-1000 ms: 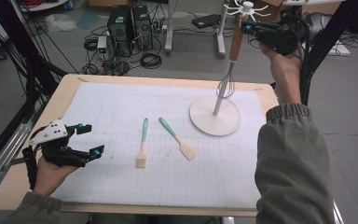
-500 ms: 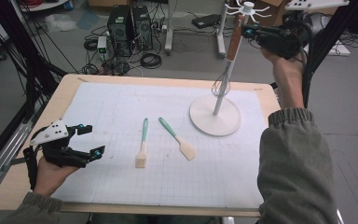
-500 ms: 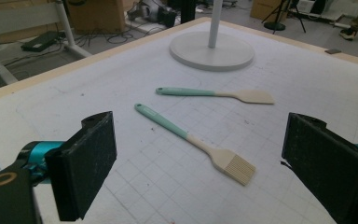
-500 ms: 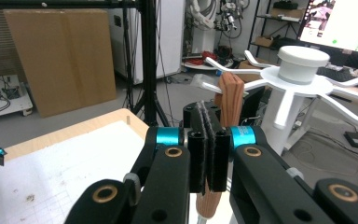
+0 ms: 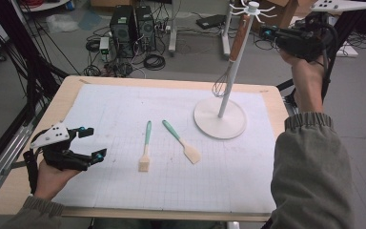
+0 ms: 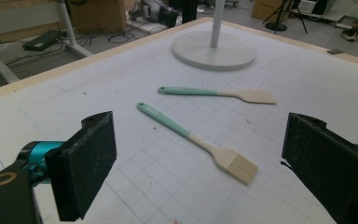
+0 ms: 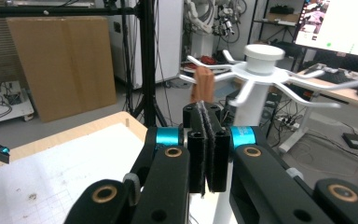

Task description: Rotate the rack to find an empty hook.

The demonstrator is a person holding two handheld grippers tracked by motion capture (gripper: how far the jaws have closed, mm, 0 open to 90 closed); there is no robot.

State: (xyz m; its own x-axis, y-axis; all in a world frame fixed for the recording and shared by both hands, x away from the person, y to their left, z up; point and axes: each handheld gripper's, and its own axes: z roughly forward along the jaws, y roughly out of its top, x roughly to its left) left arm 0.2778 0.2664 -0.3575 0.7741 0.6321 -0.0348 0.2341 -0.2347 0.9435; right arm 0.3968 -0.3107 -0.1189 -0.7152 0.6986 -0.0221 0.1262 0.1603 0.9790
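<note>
1. Fingers first, from the high view: the left gripper (image 5: 86, 144) rests at the near left of the table (image 5: 26, 191) with its jaws spread wide and nothing between them. The right gripper (image 5: 267, 32) is raised at the far right, level with the top of the white rack (image 5: 220, 125), where a wooden-handled whisk (image 5: 232, 56) hangs from an arm. The brush (image 5: 146, 151) and the spatula (image 5: 181, 141) lie on the white mat, between the left gripper and the rack's base.

2. Left gripper view: the brush (image 6: 196, 141) lies just ahead of the open jaws, its long axis running slantwise (green handle far, bristles near and to the right). The spatula (image 6: 216, 94) lies beyond it, nearly crosswise, short of the rack base (image 6: 213, 50).

3. Right gripper view: the pads (image 7: 197, 149) are pressed flat together, holding nothing, with the whisk handle (image 7: 203, 84) just beyond them at the rack's arms (image 7: 261, 70).

By my judgement the left hand is far nearer the brush, and must turn its jaws across the handle.
</note>
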